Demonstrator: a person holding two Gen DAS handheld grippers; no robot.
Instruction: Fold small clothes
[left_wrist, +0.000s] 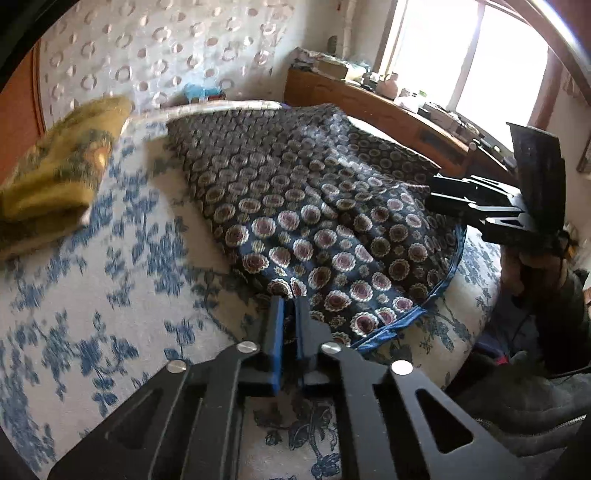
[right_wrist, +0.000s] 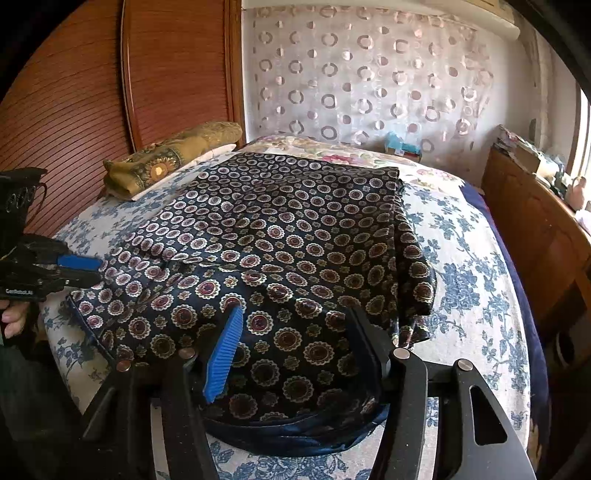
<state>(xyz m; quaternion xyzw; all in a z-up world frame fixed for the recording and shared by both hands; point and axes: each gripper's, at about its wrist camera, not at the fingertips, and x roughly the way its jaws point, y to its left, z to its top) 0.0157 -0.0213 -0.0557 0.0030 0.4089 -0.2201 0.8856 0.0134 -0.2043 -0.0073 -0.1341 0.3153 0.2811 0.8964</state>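
The dark navy garment (right_wrist: 280, 251), printed with round flower medallions and edged in shiny blue trim, lay folded on the blue-flowered bedspread (right_wrist: 469, 266). The left gripper (left_wrist: 289, 306), tilted downward, was pressed together at its corner edge. The right gripper (right_wrist: 295, 325) stood spread over its near hem, pinching nothing.

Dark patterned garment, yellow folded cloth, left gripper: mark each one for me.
Dark patterned garment (right_wrist: 280, 236): right wrist view, middle of its top layer.
Yellow folded cloth (left_wrist: 59, 177): left wrist view, its upper face.
Left gripper (left_wrist: 290, 314): left wrist view, between its shut fingertips at the garment's near edge.
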